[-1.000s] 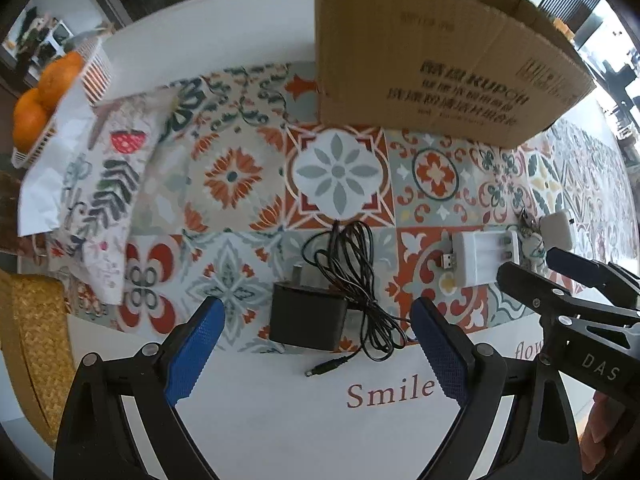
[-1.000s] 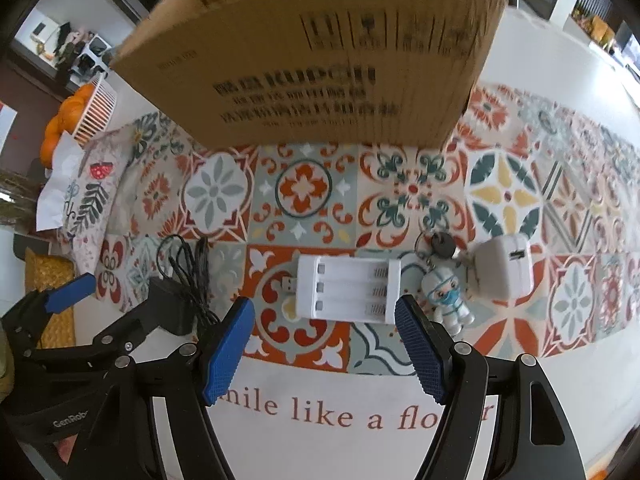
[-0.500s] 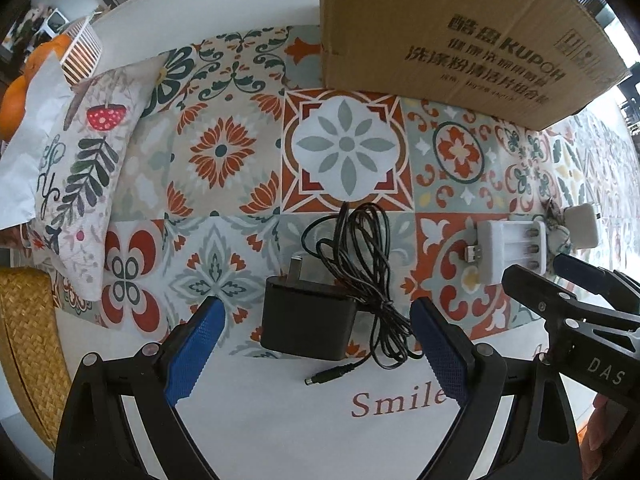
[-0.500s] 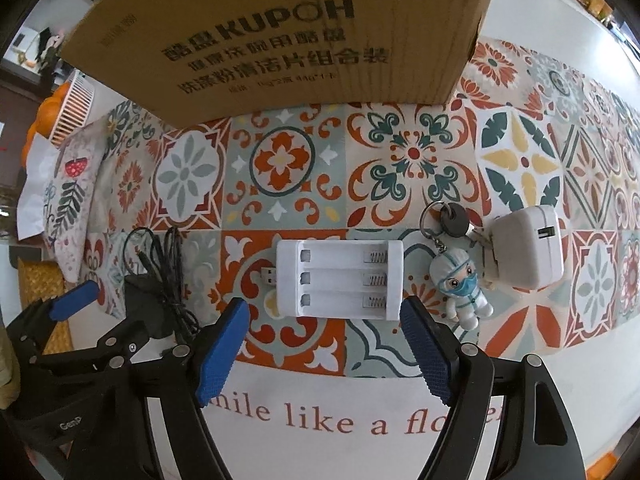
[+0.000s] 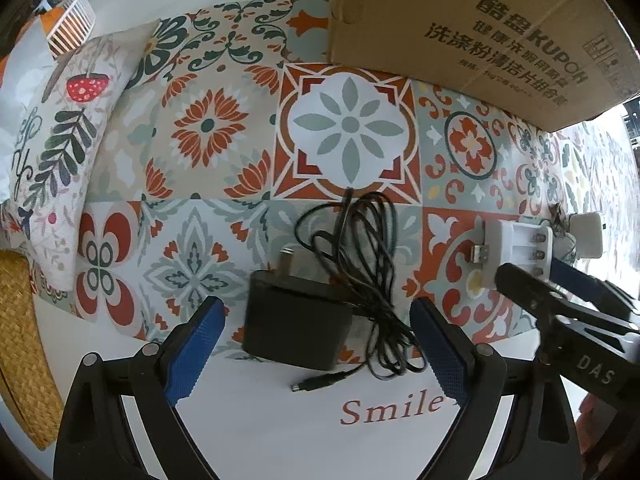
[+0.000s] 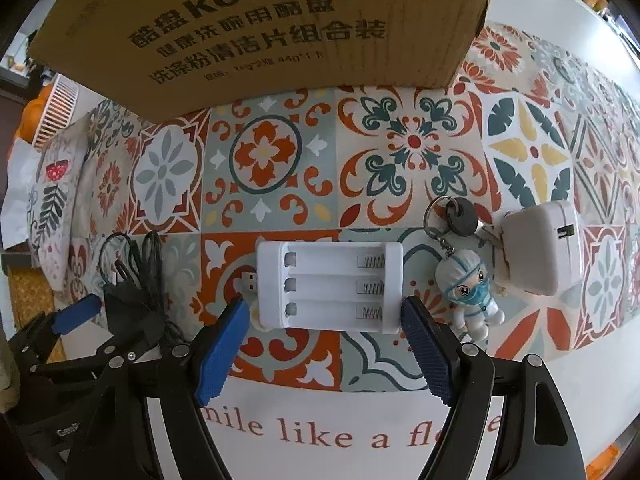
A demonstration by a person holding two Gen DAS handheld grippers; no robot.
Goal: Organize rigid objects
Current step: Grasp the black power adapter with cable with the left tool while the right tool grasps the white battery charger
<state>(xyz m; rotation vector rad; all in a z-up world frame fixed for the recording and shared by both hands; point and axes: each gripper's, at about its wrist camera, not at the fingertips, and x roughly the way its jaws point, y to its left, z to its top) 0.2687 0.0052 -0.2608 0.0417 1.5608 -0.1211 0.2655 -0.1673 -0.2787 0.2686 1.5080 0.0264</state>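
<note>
A black power adapter [image 5: 296, 330] with its coiled black cable [image 5: 360, 264] lies on the patterned tablecloth, between the open fingers of my left gripper [image 5: 316, 324]. A white USB battery charger [image 6: 330, 286] lies flat, its near edge between the open fingertips of my right gripper [image 6: 324, 320]. To its right lie a keyring with a small masked figure [image 6: 470, 288] and a white plug adapter [image 6: 540, 248]. The charger [image 5: 516, 250] and my right gripper also show at the right of the left wrist view.
A large cardboard box [image 6: 256, 24] stands on the table just behind the objects. A floral cushion [image 5: 52, 152] and a white basket of oranges [image 6: 48, 112] sit at the far left. A woven mat [image 5: 24, 344] lies at the left edge.
Both grippers have moved forward and down toward the table. The adapter now lies between the left fingers and the charger's near edge between the right fingertips.
</note>
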